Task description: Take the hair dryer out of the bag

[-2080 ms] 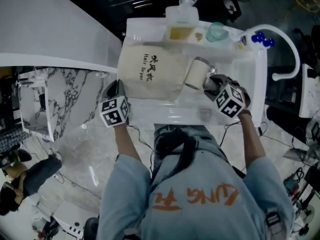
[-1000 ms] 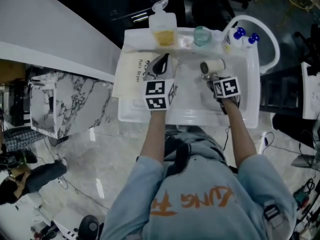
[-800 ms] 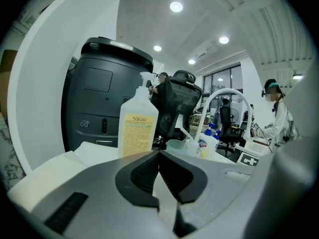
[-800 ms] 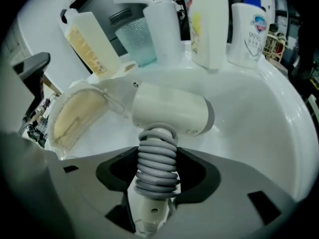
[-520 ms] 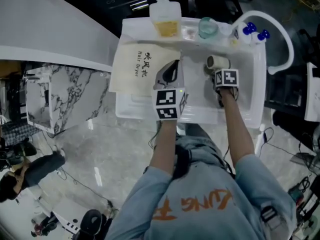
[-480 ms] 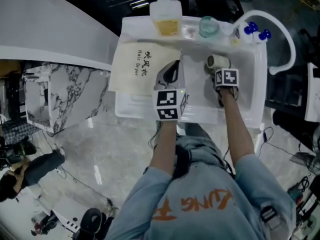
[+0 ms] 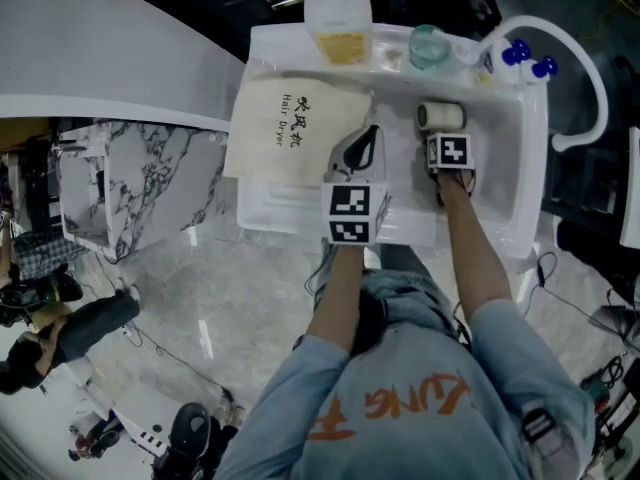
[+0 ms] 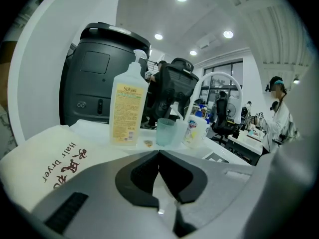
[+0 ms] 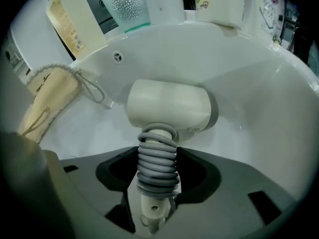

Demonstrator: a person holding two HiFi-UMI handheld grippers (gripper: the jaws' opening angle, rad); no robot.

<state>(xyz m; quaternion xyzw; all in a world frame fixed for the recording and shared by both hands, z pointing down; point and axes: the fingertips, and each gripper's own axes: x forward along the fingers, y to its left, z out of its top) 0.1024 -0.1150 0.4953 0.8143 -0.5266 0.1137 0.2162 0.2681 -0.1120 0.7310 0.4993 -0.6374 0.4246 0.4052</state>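
Observation:
A cream hair dryer (image 7: 441, 116) with a grey cord wound round its handle (image 9: 157, 162) hangs low inside the white sink basin (image 7: 500, 168). My right gripper (image 7: 441, 138) is shut on that handle and points steeply down, with the dryer's head (image 9: 169, 106) just past the jaws. The cream drawstring bag (image 7: 290, 128) printed "Hair Dryer" lies flat on the sink's left side, apart from the dryer; its mouth and cord (image 9: 47, 96) show at the left of the right gripper view. My left gripper (image 7: 366, 140) is shut and empty beside the bag's right edge (image 8: 45, 158).
On the sink's back ledge stand a yellow-labelled pump bottle (image 7: 340, 23), a pale green cup (image 7: 430, 46) and a white bottle (image 8: 197, 128). A white arched faucet (image 7: 585, 78) with blue knobs (image 7: 530, 58) rises at the right. A marble panel (image 7: 130, 188) lies left.
The dryer has come away from the bag and sunk into the basin with my right gripper. My left gripper has moved from the bag's left side to its right edge.

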